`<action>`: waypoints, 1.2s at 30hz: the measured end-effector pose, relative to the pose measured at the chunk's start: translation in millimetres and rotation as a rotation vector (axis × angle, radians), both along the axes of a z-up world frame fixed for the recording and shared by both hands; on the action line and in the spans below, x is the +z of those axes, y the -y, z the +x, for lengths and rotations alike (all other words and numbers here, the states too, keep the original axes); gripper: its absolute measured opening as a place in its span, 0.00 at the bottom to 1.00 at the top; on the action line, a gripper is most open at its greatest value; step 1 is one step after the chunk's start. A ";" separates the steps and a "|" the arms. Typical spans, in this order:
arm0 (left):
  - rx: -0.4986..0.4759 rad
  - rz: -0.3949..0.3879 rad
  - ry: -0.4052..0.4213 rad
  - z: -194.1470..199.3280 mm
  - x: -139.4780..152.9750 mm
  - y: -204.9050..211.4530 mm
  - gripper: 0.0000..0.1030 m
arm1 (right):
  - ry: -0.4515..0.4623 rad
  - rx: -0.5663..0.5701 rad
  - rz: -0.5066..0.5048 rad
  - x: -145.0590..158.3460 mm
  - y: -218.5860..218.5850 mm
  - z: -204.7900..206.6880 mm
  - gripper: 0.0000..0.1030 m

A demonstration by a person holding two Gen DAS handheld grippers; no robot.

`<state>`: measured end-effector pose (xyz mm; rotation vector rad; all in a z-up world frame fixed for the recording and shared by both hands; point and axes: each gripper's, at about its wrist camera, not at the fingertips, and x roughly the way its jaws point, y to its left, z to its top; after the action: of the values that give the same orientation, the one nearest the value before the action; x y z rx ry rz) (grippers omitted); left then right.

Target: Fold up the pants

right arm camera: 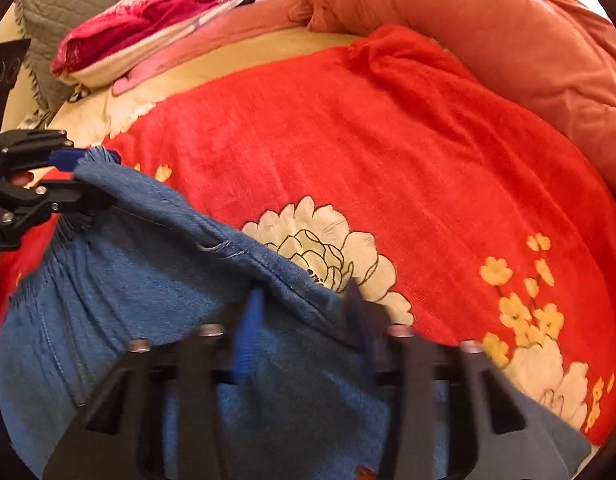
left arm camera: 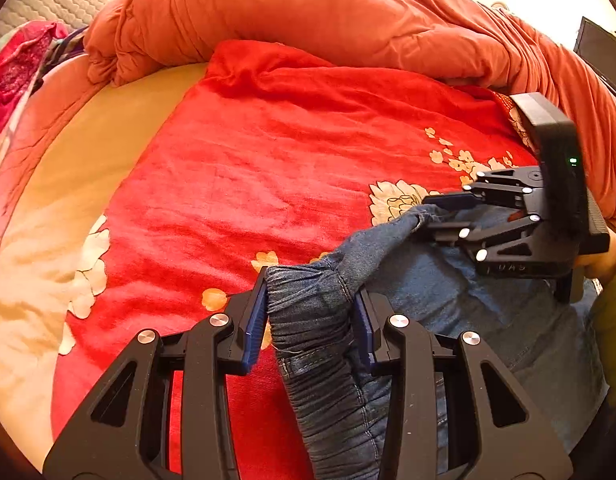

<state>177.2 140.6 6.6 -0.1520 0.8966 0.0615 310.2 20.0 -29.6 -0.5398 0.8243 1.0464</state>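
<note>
Both grippers at the waistband of the pants, low in both frames, over a red blanket.

Left gripper (left arm camera: 314, 316): jaws partly open, elastic waistband bunched between the pads, fabric seems to touch both, so looks like a loose hold, not a tight pinch. Right gripper (right arm camera: 303, 320): blurred in its own view; in the left view it sits mid right with jaws nearly closed on the waistband edge, likely gripping. Pants (left arm camera: 488, 312) are blue denim, lower right of the left view, lower left of the right view, waistband lifted between the two tools, the rest draped down out of frame. Blanket (left arm camera: 267, 160) fills the centre. Judgement: denim soft but fairly heavy, will sag and swing; gathered elastic is thick and grippy, the best hold, at both outer corners.
</note>
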 end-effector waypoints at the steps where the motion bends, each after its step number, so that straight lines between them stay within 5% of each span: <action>1: 0.002 0.003 0.002 -1.4 0.2 -0.9 0.28 | 0.014 -0.014 0.010 4.6 3.5 -3.1 0.21; 11: -0.018 -0.017 0.083 -26.6 25.1 2.0 0.28 | 0.093 -0.108 0.200 56.8 57.0 -52.2 0.15; 19: -0.061 0.039 0.142 -61.8 52.2 25.9 0.28 | 0.094 -0.136 0.282 85.6 97.4 -109.5 0.15; 31: -0.057 0.082 0.107 -127.8 41.5 53.6 0.29 | 0.048 -0.101 0.321 78.3 141.4 -215.2 0.15; 36: -0.061 0.024 0.021 -134.0 31.5 50.7 0.28 | 0.008 -0.084 0.362 66.4 150.2 -250.0 0.15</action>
<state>43.2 89.9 38.0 -0.1027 0.8787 0.0134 60.3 -130.3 36.8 -0.2009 0.6253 1.0846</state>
